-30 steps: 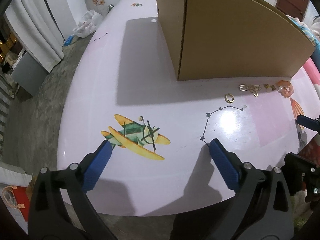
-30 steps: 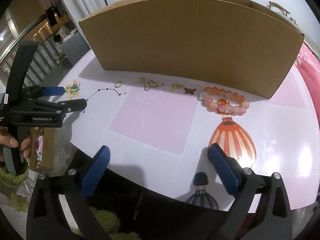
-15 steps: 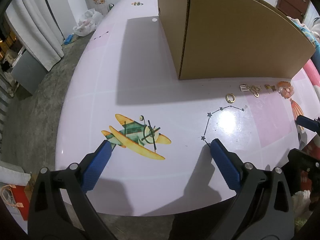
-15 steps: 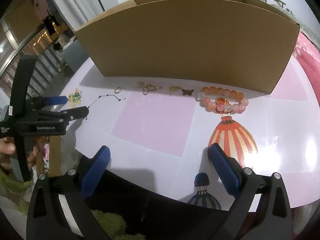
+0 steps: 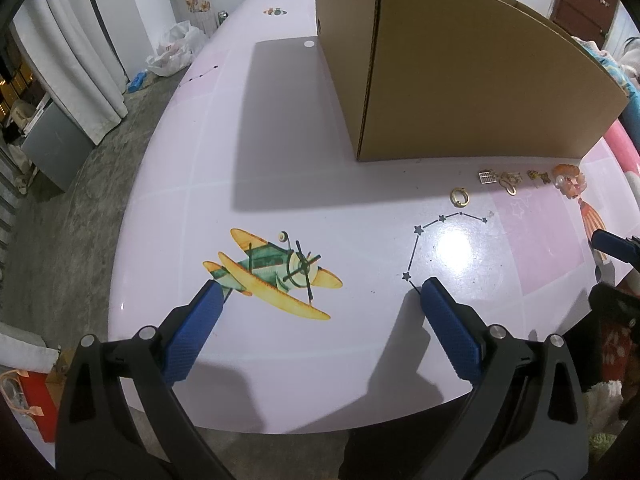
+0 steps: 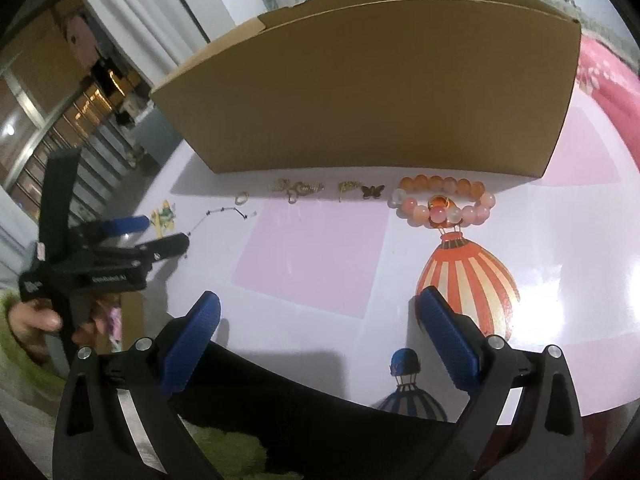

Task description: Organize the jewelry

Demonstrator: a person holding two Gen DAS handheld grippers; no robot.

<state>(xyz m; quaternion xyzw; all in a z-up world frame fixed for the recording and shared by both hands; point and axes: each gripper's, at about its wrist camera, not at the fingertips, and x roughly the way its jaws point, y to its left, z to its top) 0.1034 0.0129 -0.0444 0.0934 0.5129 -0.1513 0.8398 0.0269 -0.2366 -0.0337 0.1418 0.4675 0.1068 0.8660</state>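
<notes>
A row of small jewelry lies on the pale pink table (image 6: 312, 256) in front of a cardboard box (image 6: 372, 100): a gold ring (image 6: 241, 198), gold charms (image 6: 298, 189), a dark butterfly piece (image 6: 372, 191) and a pink-orange bead bracelet (image 6: 442, 202). In the left wrist view the ring (image 5: 459, 196), charms (image 5: 508, 180) and bracelet (image 5: 568, 180) sit far right. My left gripper (image 5: 320, 300) is open over the printed plane (image 5: 276, 272), holding nothing. My right gripper (image 6: 318, 316) is open near the table's front edge, short of the bracelet, and holds nothing.
The box (image 5: 460, 80) stands tall behind the jewelry. A printed balloon (image 6: 468, 276) lies under the right gripper's reach. The left gripper (image 6: 132, 240) and a hand (image 6: 32, 320) show at the left of the right wrist view. Curtains (image 5: 80, 40) and floor lie beyond the table's left edge.
The right gripper has risen and moved closer toward the table and jewelry; the box top now shows. The left gripper has held nearly still, both staying open.
</notes>
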